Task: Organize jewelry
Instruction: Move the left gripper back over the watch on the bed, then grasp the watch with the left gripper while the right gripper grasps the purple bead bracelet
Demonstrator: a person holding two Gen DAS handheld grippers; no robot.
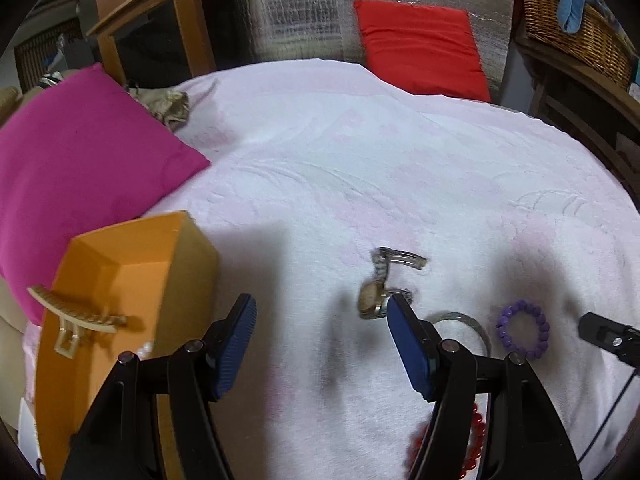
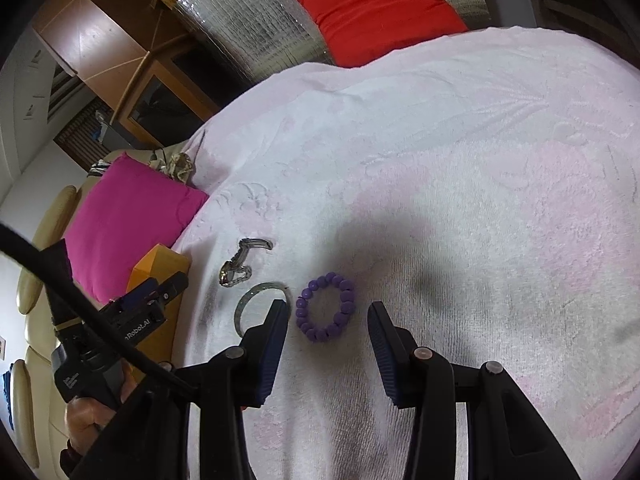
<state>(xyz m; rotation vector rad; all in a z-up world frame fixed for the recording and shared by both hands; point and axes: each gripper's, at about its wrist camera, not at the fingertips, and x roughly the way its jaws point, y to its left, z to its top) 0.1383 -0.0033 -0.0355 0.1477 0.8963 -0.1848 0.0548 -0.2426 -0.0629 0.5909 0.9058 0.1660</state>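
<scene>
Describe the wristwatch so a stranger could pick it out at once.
On the pale pink towel covering the bed, look just right of the orange box. The wristwatch lies there beside a thin silver bangle and a purple bead bracelet. It alone has a round dial on a metal link band with an open clasp.

- Lighting is moderate and even, coming from above; nothing is blown out.
- Soft dark shadows lie on the white towel (image 1: pixel 360 168) just ahead of and between the left gripper (image 1: pixel 322 312) fingers, and ahead of the right gripper (image 2: pixel 328 318).
- The silver foil sheet (image 1: pixel 360 12), far beyond the claws, shows faint glare.
- The watch (image 1: pixel 378 288) near the left claw's right finger looks slightly motion-blurred.
- Fisheye bending curves the edges, and the corners go black.
</scene>
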